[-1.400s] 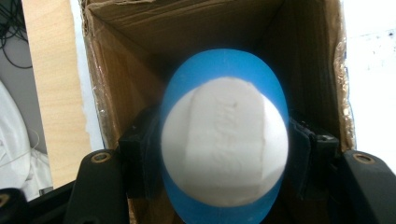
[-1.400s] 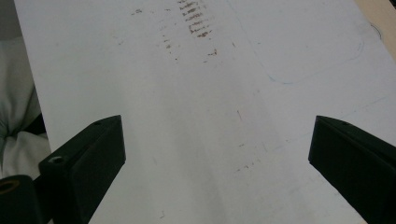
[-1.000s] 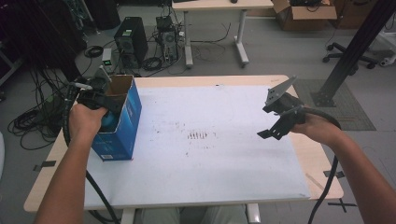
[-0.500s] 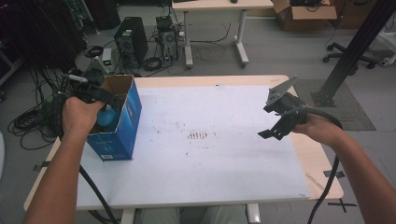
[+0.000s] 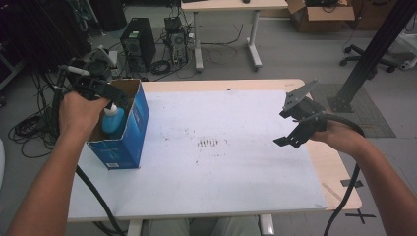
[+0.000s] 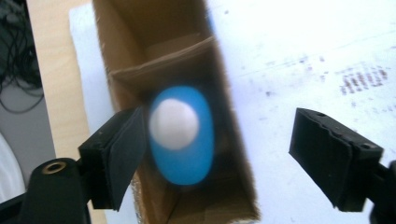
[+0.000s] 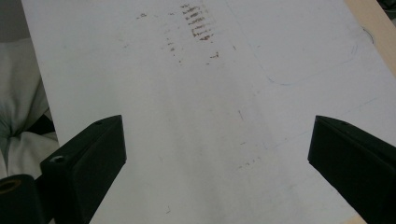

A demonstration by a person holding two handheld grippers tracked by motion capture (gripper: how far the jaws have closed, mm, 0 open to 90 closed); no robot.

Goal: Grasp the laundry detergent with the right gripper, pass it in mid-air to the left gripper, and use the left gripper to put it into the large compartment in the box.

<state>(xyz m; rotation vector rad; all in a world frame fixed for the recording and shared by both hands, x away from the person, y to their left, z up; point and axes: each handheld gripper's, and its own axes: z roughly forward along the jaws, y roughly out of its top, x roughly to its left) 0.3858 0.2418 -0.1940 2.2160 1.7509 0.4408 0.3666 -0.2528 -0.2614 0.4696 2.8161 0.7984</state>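
At the left of the high view, the left gripper (image 5: 101, 88), jaws just opened and apart, hangs over the smooth, likely slippery blue plastic bottle (image 6: 182, 135) with a white cap (image 6: 173, 123), best gripped at the neck.

A lab or workshop: a computer tower (image 5: 134, 43), tangled cables (image 5: 29, 129) and a cardboard box (image 5: 320, 11) on bare floor.

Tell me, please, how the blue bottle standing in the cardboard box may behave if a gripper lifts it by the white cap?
The blue bottle looks like smooth plastic, so the pads might slip. Its white cap is rounded and narrower than the body, giving little to hold. The blue box stands tall and narrow, so it may tip if the bottle drags on its wall.
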